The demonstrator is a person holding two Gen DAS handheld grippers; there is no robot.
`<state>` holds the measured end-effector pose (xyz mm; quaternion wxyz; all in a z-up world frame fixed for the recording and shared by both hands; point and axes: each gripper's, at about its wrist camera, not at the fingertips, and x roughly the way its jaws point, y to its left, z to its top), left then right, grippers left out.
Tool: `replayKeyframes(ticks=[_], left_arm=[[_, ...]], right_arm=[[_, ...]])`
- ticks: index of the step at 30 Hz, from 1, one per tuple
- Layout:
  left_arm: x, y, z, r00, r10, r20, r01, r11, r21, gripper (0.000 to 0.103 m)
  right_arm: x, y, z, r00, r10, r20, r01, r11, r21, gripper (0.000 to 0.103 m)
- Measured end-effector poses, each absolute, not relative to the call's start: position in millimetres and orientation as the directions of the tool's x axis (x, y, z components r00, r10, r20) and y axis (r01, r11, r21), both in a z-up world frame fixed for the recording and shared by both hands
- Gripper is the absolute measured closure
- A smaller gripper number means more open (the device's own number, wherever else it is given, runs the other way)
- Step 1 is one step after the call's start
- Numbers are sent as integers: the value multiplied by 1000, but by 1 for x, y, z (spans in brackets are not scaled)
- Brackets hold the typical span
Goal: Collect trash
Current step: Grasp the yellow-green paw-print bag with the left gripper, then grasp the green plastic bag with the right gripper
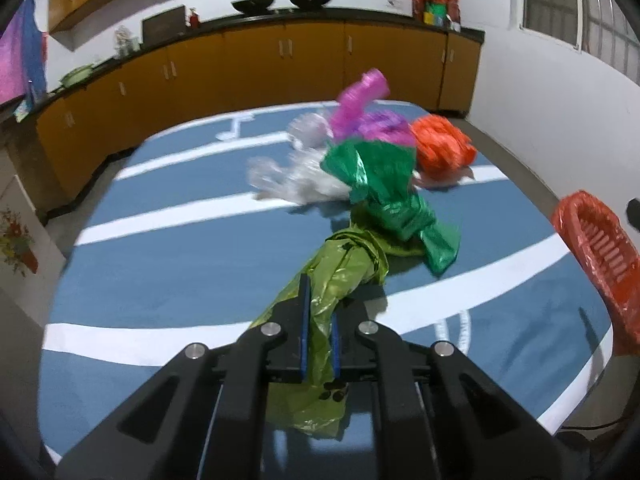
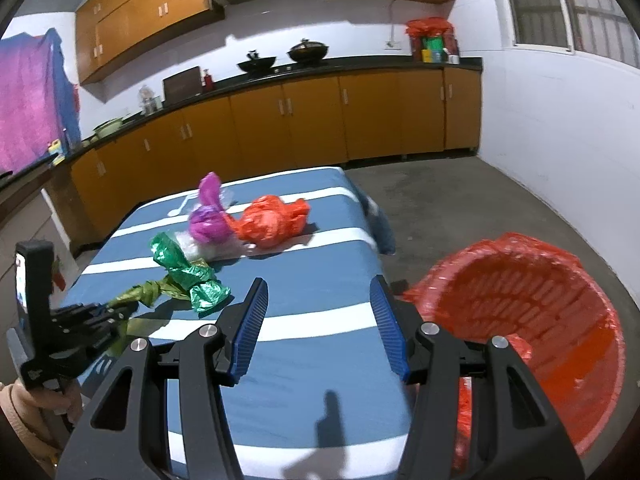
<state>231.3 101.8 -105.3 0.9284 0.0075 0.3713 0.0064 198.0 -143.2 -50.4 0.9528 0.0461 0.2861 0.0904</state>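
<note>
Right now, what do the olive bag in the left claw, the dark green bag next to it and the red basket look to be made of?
Olive bag: thin, semi-see-through plastic film, crinkled and limp. Dark green bag: glossier plastic film, bright glints on its creases. Red basket: likely rigid moulded plastic, slotted walls, lined with a thin red plastic bag.

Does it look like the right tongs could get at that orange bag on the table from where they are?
Probably yes. The right tongs stand open and empty, and bare striped tablecloth lies between them and the orange bag. The green bag sits off to the left.
</note>
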Motion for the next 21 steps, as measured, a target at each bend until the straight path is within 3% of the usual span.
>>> replayKeyframes(ticks=[9, 21], left_arm=[[202, 128, -70, 805, 9, -594, -11, 1000, 2, 94], [197, 187, -57, 815, 124, -565, -182, 982, -48, 94]], right_arm=[[206, -102, -55, 791, 267, -550, -233, 963, 133, 49], [228, -58, -52, 760, 340, -554, -307, 939, 156, 49]])
